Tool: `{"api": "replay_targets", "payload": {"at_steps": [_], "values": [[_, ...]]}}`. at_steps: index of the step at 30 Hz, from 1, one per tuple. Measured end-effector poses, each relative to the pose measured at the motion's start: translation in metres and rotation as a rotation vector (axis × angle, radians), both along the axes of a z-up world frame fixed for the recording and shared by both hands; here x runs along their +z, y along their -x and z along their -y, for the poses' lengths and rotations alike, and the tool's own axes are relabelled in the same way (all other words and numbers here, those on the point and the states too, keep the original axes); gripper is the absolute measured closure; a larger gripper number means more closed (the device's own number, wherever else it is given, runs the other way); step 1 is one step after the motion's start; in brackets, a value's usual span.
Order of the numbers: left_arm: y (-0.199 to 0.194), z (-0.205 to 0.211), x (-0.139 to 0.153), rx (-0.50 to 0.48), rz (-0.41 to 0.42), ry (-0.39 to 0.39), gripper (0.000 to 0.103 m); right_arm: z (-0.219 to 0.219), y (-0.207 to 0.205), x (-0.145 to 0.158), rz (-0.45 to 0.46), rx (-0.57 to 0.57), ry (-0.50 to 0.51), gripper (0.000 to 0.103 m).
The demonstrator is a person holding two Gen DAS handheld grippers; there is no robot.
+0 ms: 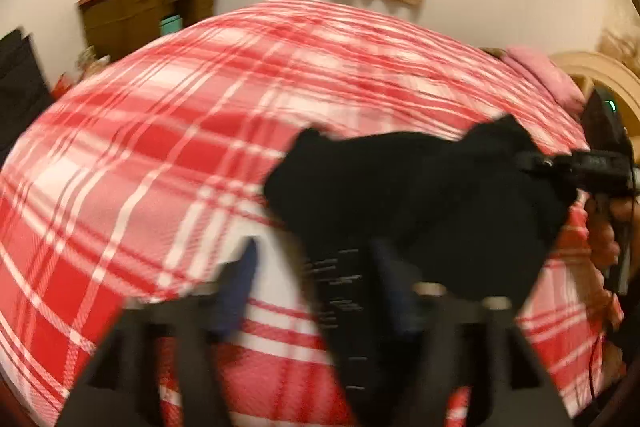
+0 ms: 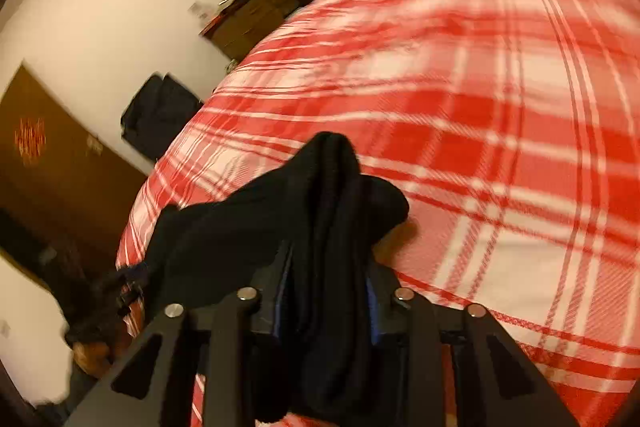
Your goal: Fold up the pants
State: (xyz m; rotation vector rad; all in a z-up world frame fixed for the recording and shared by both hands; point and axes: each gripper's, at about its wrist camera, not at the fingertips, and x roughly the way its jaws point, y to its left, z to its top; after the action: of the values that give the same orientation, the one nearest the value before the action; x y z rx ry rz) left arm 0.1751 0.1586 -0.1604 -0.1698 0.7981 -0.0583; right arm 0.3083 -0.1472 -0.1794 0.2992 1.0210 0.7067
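The black pants [image 1: 420, 195] hang bunched in the air over the red and white plaid bed [image 1: 200, 131]. In the left wrist view my left gripper [image 1: 316, 267] has its fingers apart, and the cloth drapes over the right finger [image 1: 390, 279]. My right gripper [image 1: 536, 163] shows at the right edge, shut on the far end of the pants. In the right wrist view my right gripper [image 2: 328, 291] is shut on a thick fold of the pants [image 2: 312, 211]. The left gripper [image 2: 128, 283] shows at the lower left. Both views are blurred by motion.
A pink pillow [image 1: 548, 75] and a wooden headboard [image 1: 600, 71] are at the bed's right end. A brown dresser [image 1: 148, 11] with clutter on top stands by the far wall. A dark bag [image 2: 160, 115] and a brown door [image 2: 52, 163] are at the left.
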Motion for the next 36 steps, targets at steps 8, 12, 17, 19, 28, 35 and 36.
{"api": "replay_targets", "payload": {"at_steps": [8, 12, 17, 19, 28, 35, 36], "values": [[-0.006, -0.002, 0.003, 0.009, 0.006, -0.012, 0.029, 0.024, 0.011, -0.005, 0.023, -0.069, -0.003, 0.052], [-0.005, -0.002, 0.003, 0.023, 0.001, -0.024, 0.029, 0.025, 0.038, 0.013, 0.124, -0.047, 0.031, 0.052], [0.000, -0.002, 0.005, 0.023, 0.003, -0.021, 0.026, 0.044, 0.051, -0.002, 0.094, -0.078, 0.111, 0.050], [0.000, -0.001, 0.005, 0.022, 0.003, -0.026, 0.026, 0.057, 0.049, -0.010, 0.058, -0.109, 0.049, 0.048], [0.013, -0.001, 0.008, 0.084, 0.005, -0.044, 0.024, 0.066, 0.060, 0.002, 0.122, -0.205, 0.111, 0.045], [0.054, 0.015, 0.037, 0.103, 0.061, -0.057, 0.024, 0.077, 0.121, 0.047, 0.249, -0.267, 0.225, 0.045], [0.060, 0.018, 0.043, 0.099, 0.073, -0.057, 0.024, 0.076, 0.135, 0.056, 0.280, -0.263, 0.248, 0.045]]}}
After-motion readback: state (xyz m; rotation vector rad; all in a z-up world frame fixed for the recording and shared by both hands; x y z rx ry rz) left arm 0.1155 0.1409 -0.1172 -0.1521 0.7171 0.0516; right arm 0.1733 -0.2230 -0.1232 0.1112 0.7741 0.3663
